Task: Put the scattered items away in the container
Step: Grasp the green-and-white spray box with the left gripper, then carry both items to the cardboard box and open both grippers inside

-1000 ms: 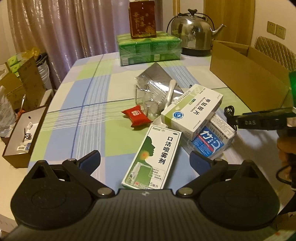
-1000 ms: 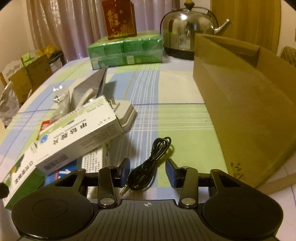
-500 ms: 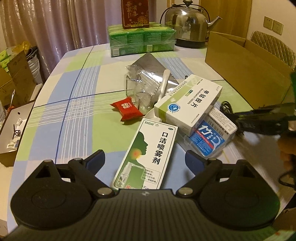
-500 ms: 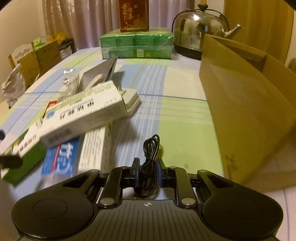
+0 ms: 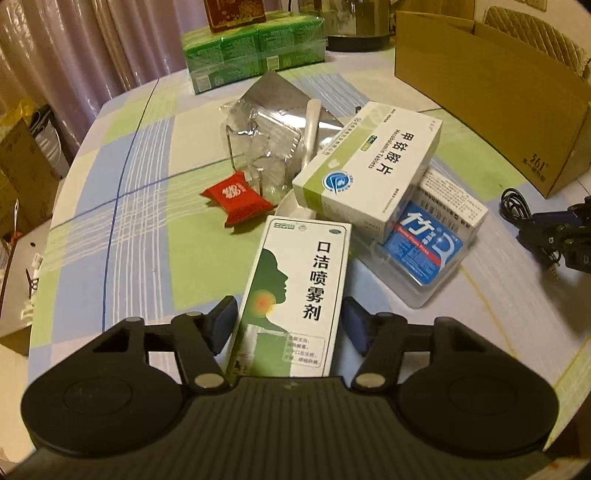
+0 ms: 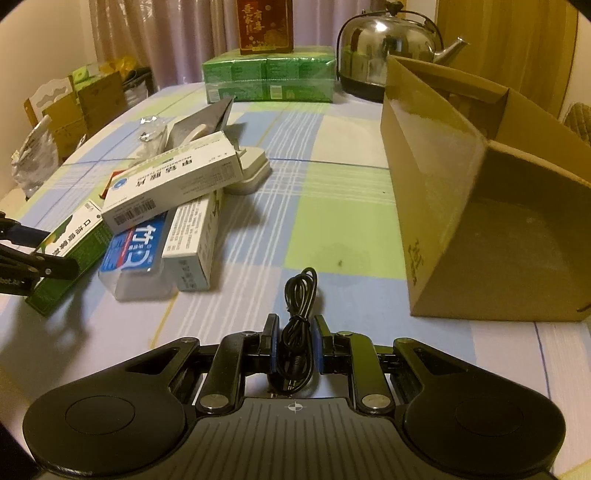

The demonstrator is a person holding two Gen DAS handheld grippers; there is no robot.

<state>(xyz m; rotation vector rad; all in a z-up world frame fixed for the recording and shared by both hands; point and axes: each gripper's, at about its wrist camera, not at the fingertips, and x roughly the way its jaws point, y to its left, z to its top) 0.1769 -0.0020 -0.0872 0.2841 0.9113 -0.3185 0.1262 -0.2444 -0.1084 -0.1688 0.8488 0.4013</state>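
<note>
Right hand-held gripper [image 6: 293,341] pinches a coiled black cable [image 6: 298,325], plug end inward.

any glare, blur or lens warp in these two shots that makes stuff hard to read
Left wrist view: warm dim light, strong fisheye bending at the table edge; the spray box print stays sharp, the clear plastic wrap glints. Right wrist view: the kettle mirrors the room, the cardboard box wall shows a pale sheen, and the table's near corners blur.

A home dining room: checked tablecloth [image 6: 332,192], steel kettle [image 6: 388,48], drawn curtains [image 6: 155,33].
</note>
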